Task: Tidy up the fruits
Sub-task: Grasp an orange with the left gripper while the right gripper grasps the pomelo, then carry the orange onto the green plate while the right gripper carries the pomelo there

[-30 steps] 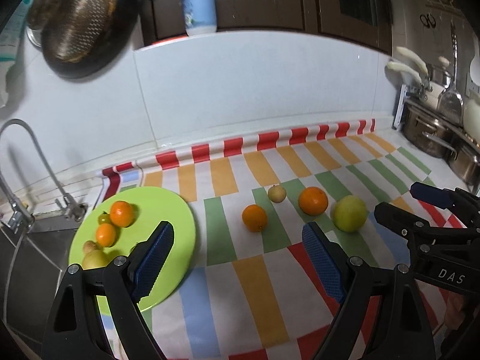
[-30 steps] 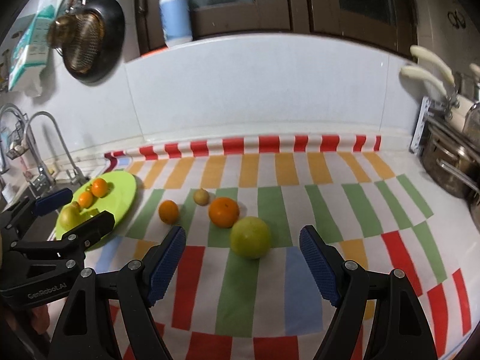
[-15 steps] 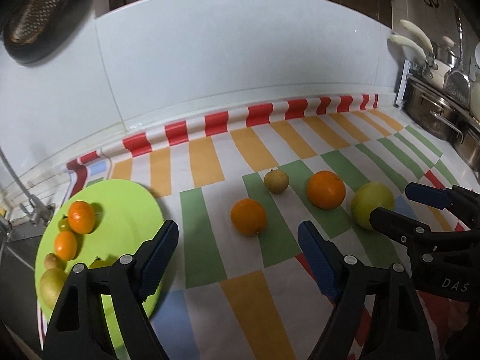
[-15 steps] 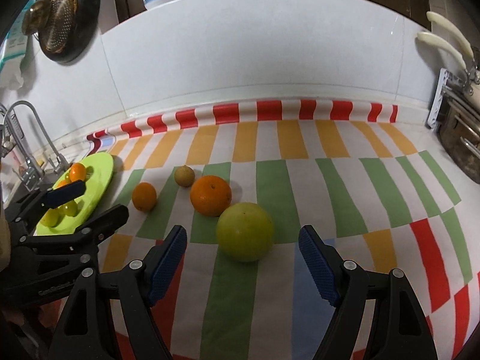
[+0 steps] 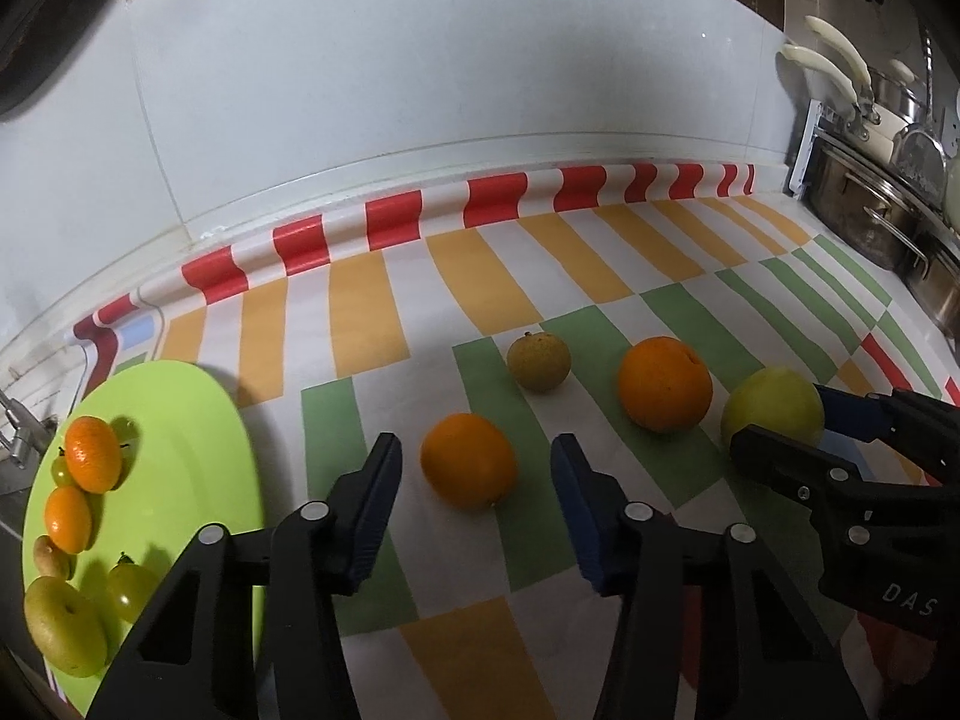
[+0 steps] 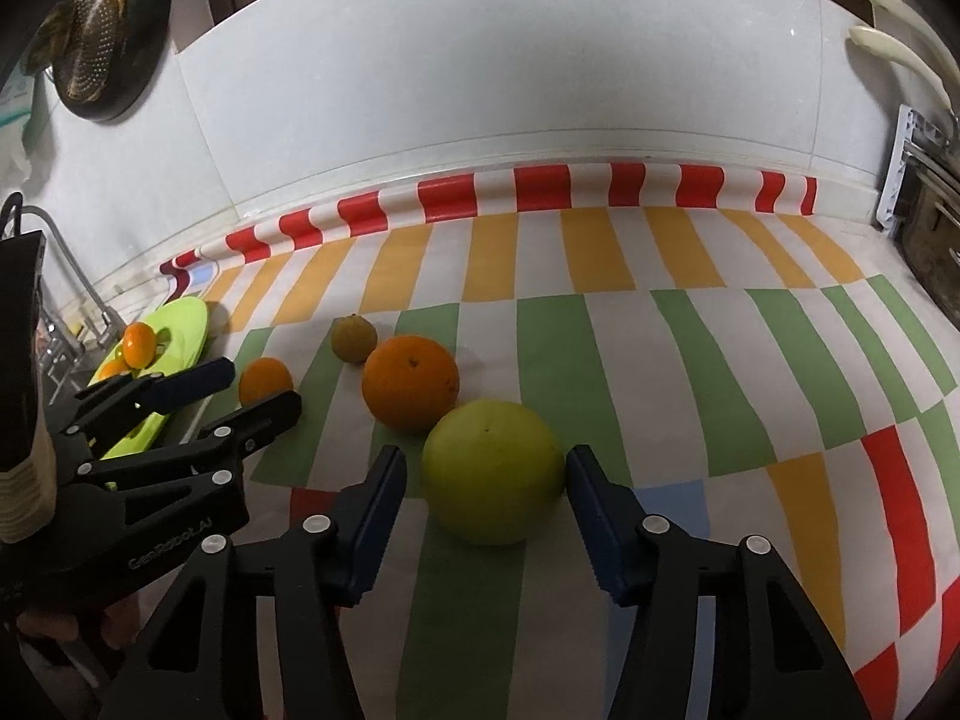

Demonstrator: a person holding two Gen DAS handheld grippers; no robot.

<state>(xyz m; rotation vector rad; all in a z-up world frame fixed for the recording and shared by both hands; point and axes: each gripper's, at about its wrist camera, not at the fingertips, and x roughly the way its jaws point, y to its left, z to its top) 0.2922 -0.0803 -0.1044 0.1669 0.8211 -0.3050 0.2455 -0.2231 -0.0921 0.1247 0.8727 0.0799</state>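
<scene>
The striped cloth (image 5: 360,324) covers the counter and carries all the loose fruit; its red-and-white border runs along the back edge against the white wall (image 5: 420,90). The green plate (image 5: 180,420) lies at the cloth's left edge, beside the sink tap (image 6: 66,258). It holds two small mandarins (image 5: 93,461), a pale green apple (image 5: 65,624), green grapes (image 5: 129,591) and one small brownish fruit (image 5: 51,555), all grouped along the plate's left rim.

The large yellow-green fruit (image 6: 493,471) sits toward the cloth's front edge. The right gripper (image 6: 483,480) is released, with its jaws spread on either side of this fruit; the right pad (image 6: 585,480) appears to touch the fruit's skin or stand just beside it, and the left pad stands apart from it.

The large orange (image 6: 411,383) rests just behind and left of the yellow-green fruit, close to it. The small orange (image 5: 469,459) lies nearer the plate. The left gripper (image 5: 474,480) is likewise released, its jaws flanking this orange without contact. The small brown-green fruit (image 5: 538,361) lies behind the two oranges, toward the back edge.
</scene>
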